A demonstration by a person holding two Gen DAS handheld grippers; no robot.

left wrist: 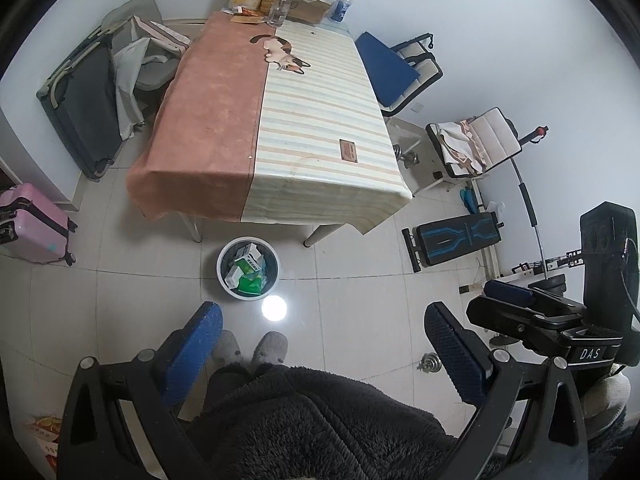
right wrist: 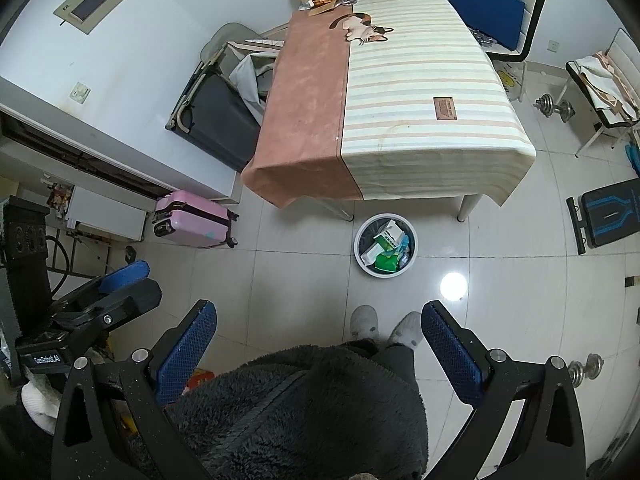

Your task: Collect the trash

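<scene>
Two hand-held grippers are raised high and tipped down toward the floor. The left hand-held gripper (left wrist: 323,332) has its two blue-padded fingers spread wide with nothing between them; the right hand-held gripper (right wrist: 319,330) is likewise spread wide and holds nothing. In the left view the right one shows side-on at 3 o'clock; in the right view the left one shows at 9 o'clock. Below both, at 6 o'clock, is the person's dark fleece garment (left wrist: 316,420) and two grey slippers (left wrist: 271,347) on the tiled floor (left wrist: 360,320). One round trash bin (left wrist: 248,268) stands on the floor at 12 o'clock from the slippers, just beside the near edge of the table (left wrist: 272,128); it holds trash, green and white packets among it. The one table carries a half pink, half striped cloth, with boxes and bottles (left wrist: 280,4) crowded at its far end. One pink suitcase (left wrist: 32,224) stands at 9 o'clock.
</scene>
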